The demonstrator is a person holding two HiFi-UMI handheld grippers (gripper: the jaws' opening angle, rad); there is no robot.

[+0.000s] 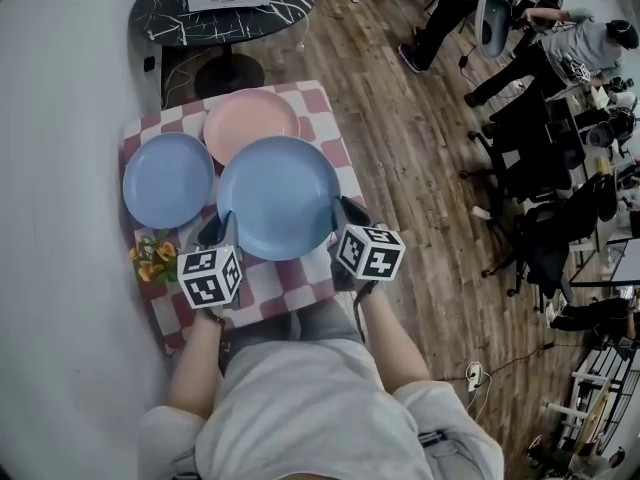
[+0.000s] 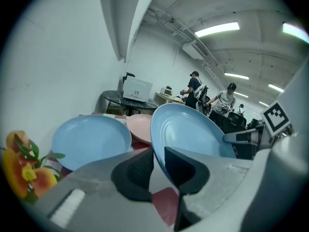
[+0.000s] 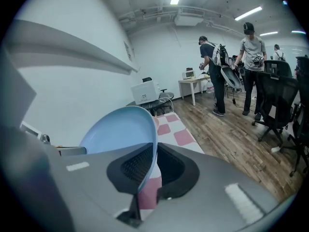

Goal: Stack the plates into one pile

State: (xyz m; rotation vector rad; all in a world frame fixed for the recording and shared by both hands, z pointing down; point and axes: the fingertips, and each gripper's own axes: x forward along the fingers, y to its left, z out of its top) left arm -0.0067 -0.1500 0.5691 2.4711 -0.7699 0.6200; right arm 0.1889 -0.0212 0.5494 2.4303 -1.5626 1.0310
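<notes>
Both tools are on the same plate right now: the big blue plate (image 1: 280,196) sits at the near middle of the checked worktop (image 1: 285,286), gripped at its two near corners. The left tool (image 1: 222,233) has its jaws drawn in narrow on the plate's near-left rim, and in the left gripper view the edge runs straight down between the two dark pads. The right tool (image 1: 346,216) is doing the same on the near-right rim, pads pinched tight on the thin blue edge, with the dish curving up and away to its left. From the head view the plate's far edge covers the near rim of the pink plate (image 1: 252,120), which lies flat at the back of the worktop. The second blue plate (image 1: 168,180) lies flat on the left side, just beside the held one. A little bunch of orange and yellow flowers (image 1: 152,258) rests at the near-left edge, close to the left tool. Beyond the worktop stands a black round table (image 1: 215,23).
</notes>
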